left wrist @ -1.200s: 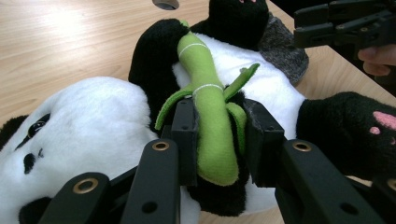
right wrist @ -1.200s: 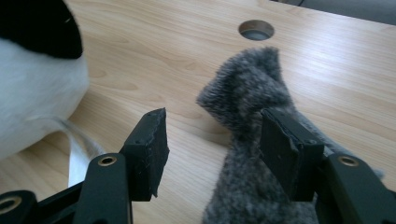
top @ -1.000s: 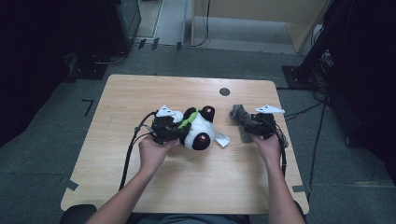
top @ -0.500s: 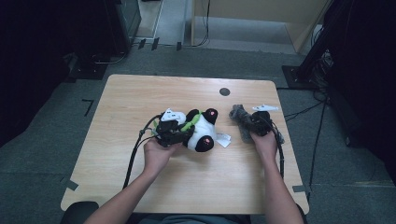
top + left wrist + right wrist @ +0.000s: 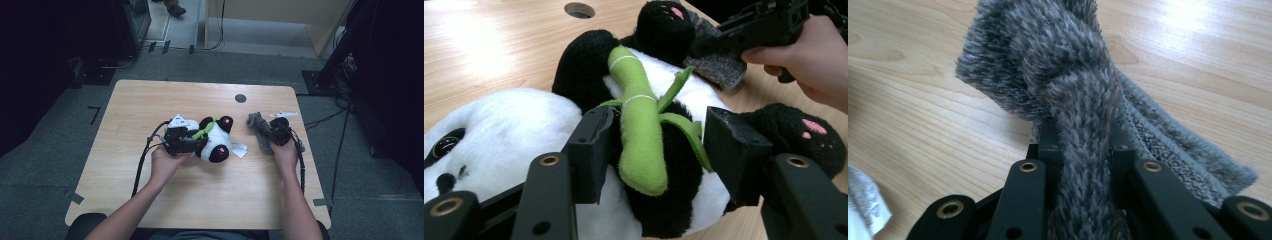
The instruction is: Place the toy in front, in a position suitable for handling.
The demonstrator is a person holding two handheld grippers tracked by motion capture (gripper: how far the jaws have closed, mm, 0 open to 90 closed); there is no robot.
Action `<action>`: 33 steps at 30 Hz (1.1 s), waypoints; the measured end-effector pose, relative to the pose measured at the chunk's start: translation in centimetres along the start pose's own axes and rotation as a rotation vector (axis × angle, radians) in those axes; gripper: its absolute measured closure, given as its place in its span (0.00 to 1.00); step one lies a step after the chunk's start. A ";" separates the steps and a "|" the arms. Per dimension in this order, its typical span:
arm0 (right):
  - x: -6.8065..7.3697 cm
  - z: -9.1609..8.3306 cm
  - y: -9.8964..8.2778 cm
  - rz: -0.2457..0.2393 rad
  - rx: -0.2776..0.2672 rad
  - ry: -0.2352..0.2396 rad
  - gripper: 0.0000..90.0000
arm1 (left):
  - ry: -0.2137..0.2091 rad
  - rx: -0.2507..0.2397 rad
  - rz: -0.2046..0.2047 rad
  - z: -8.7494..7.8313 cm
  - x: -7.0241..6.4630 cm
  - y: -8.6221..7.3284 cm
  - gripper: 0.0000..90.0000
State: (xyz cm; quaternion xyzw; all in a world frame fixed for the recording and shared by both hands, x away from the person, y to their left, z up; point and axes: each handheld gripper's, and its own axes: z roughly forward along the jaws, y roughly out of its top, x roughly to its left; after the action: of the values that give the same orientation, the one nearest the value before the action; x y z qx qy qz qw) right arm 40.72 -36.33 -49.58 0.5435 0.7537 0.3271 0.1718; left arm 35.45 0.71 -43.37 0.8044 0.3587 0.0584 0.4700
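The grey fuzzy cloth (image 5: 258, 129) lies right of centre in the high view, on the wooden table (image 5: 150, 105), its long axis running from upper left to lower right. The right gripper (image 5: 272, 131) sits on its lower right end; its jaws have just been closing and, in the right gripper view, they pinch a bunched fold of the cloth (image 5: 1068, 100) between them. Just left of it, near the frame's centre, lies the panda plush (image 5: 216, 140) with a green bamboo stalk (image 5: 639, 125) across its belly. The left gripper (image 5: 192, 142) points at the plush from the left; its jaws have just been opening and stand apart either side of the stalk, pads clear of it. The cloth lies nearer the right hand, so any lift likely falls to it.
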 end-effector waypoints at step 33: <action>4.9 -5.0 1.0 -0.054 -0.122 0.089 0.85 | -0.090 0.002 0.059 -3.2 2.2 0.1 0.41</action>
State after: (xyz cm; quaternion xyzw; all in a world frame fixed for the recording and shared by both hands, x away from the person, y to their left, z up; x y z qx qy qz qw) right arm 36.68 -33.12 -44.82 0.4965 0.7535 0.3917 0.1796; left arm 35.75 4.37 -42.02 0.8170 0.3134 0.0359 0.4828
